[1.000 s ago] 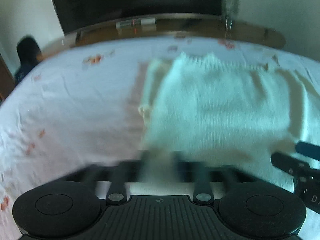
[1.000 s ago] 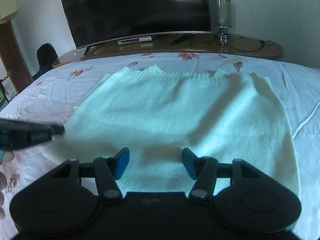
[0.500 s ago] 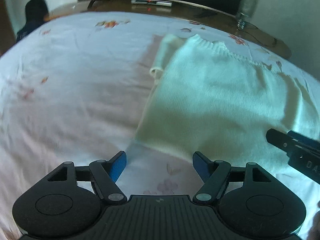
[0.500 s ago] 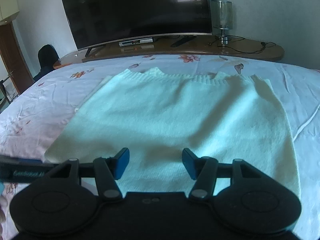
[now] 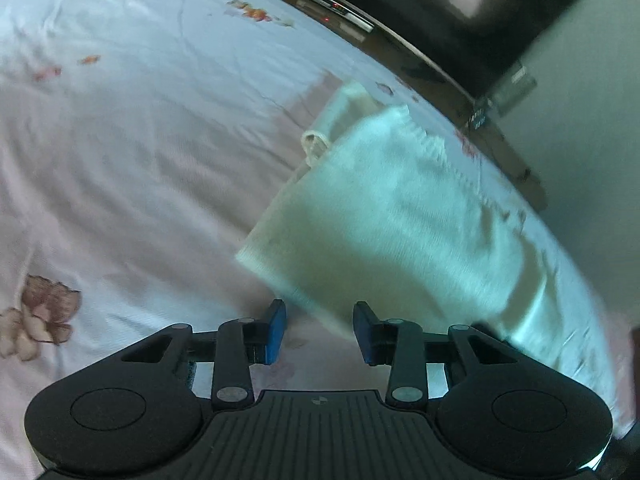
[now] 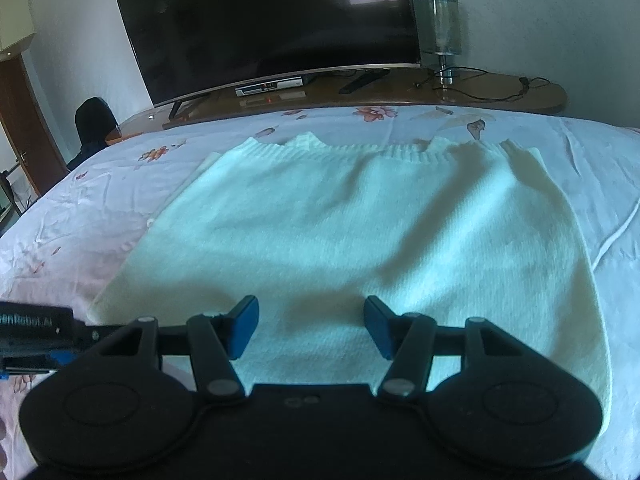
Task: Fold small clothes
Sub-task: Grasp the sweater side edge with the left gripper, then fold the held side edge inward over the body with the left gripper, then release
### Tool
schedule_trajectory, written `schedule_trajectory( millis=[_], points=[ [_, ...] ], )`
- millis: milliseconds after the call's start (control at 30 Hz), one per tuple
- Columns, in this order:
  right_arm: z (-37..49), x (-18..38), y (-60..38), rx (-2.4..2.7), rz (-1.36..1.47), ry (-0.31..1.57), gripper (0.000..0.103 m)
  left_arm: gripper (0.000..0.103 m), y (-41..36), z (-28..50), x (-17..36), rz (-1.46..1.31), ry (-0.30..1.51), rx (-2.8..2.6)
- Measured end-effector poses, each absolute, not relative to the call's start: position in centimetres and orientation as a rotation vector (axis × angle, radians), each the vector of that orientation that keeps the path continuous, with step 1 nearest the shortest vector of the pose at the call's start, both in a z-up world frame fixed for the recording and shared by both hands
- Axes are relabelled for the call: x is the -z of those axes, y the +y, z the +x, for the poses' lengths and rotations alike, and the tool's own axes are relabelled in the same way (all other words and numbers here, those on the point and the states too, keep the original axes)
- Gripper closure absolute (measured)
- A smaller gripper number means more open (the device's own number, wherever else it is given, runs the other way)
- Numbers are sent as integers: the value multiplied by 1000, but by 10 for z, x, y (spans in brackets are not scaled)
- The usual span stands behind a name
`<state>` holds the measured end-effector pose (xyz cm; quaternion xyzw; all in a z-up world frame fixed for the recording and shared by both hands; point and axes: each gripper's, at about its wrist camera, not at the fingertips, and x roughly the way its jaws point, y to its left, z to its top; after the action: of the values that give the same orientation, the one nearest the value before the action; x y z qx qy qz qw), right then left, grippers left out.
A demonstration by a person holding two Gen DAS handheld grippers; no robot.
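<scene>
The blue-padded fingers (image 5: pixel 276 330) of the left gripper (image 5: pixel 320 330) are seen apart, with the near hem of the sweater (image 5: pixel 400 232) lying between them but not pressed by either pad; the jaws have just been closing, and the gap is narrower than half a second ago. The left view is rolled, so that the bed (image 5: pixel 120 160) slants across the frame, whereas it lay nearly level before. The fingers (image 6: pixel 244 326) of the right gripper (image 6: pixel 310 326) are held apart over the hem near its middle, with nothing clamped, and their spacing and pose are unchanged. The sweater is a pale, cream-white knit with ribbed edging along its far edge, spread flat on the bed in a roughly rectangular shape, a sleeve being folded along its left side. The bed is covered by a wrinkled, pinkish-white sheet printed with flowers. In the right view the left gripper's black body is seen low at the left edge, beside the sweater's near-left corner. Beyond the bed a dark television (image 6: pixel 272 28) and a glass lamp (image 6: pixel 442 36) stand on a curved wooden table (image 6: pixel 500 94).
</scene>
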<state>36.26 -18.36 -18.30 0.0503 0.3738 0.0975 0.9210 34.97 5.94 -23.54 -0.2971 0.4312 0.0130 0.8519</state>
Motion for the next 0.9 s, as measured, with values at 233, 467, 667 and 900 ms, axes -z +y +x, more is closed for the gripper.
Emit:
schedule_trajectory(
  millis=[233, 467, 667, 900],
  points=[
    [367, 185, -185, -196, 93, 741, 45, 65, 60, 372, 248, -755, 837, 2],
    [385, 189, -185, -194, 86, 724, 45, 88, 56, 397, 258, -806, 807, -11],
    [403, 189, -185, -194, 67, 714, 46, 90, 52, 405, 254, -781, 794, -30],
    [422, 194, -186, -167, 27, 738, 54, 92, 49, 400, 232, -694, 730, 3]
  ],
)
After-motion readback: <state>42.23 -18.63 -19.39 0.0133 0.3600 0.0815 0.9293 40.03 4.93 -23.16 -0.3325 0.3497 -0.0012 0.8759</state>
